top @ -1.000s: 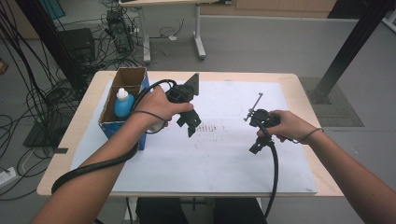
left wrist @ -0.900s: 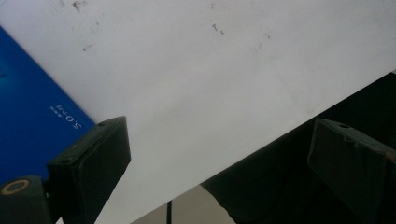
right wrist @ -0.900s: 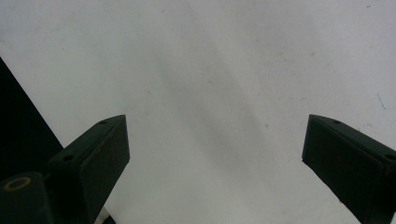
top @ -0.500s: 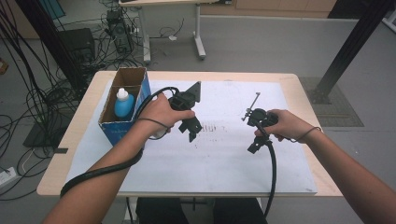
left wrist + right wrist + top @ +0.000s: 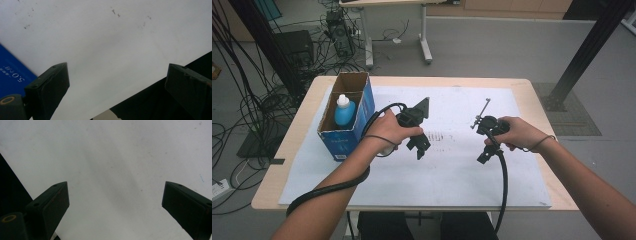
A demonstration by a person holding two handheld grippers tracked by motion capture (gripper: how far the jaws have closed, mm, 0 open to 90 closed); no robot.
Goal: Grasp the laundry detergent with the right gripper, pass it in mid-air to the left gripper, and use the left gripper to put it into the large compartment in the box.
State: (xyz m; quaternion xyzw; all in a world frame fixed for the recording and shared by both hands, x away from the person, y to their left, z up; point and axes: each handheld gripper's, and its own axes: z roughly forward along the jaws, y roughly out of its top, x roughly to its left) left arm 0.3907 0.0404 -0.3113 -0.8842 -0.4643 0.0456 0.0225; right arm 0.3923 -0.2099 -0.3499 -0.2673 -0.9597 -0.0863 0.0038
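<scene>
Nearest the person, both forearms are reaching in over the white paper sheet [image 5: 452,170] that is covering the pale wooden table [image 5: 539,92]. The left gripper [image 5: 419,148] is hovering low over the sheet near its middle, its jaws standing wide apart with nothing between them; in the left gripper view the bare paper is filling the gap, and a corner of blue printed card is showing at the lower left. The right gripper [image 5: 482,157] is hanging over the sheet to the right, well apart from the left one, and its jaws are likewise spread wide and holding nothing.

Farther back and to the left, the open blue cardboard box [image 5: 357,107] is standing on the table's left part, just beside the left hand [image 5: 387,131]. The blue plastic bottle with a white cap [image 5: 344,111] is standing upright inside it, in the nearer compartment. This bottle is probably what the left gripper will be going for.

The risks, as I judge them: the thick black cable [image 5: 327,190] trailing from the left gripper is looping close to the box and could drag or tip it as the hand swings over. The box walls are rising high around the bottle, so spread jaws coming in at a slant could catch the cardboard rim instead of closing on the cap or neck.
</scene>
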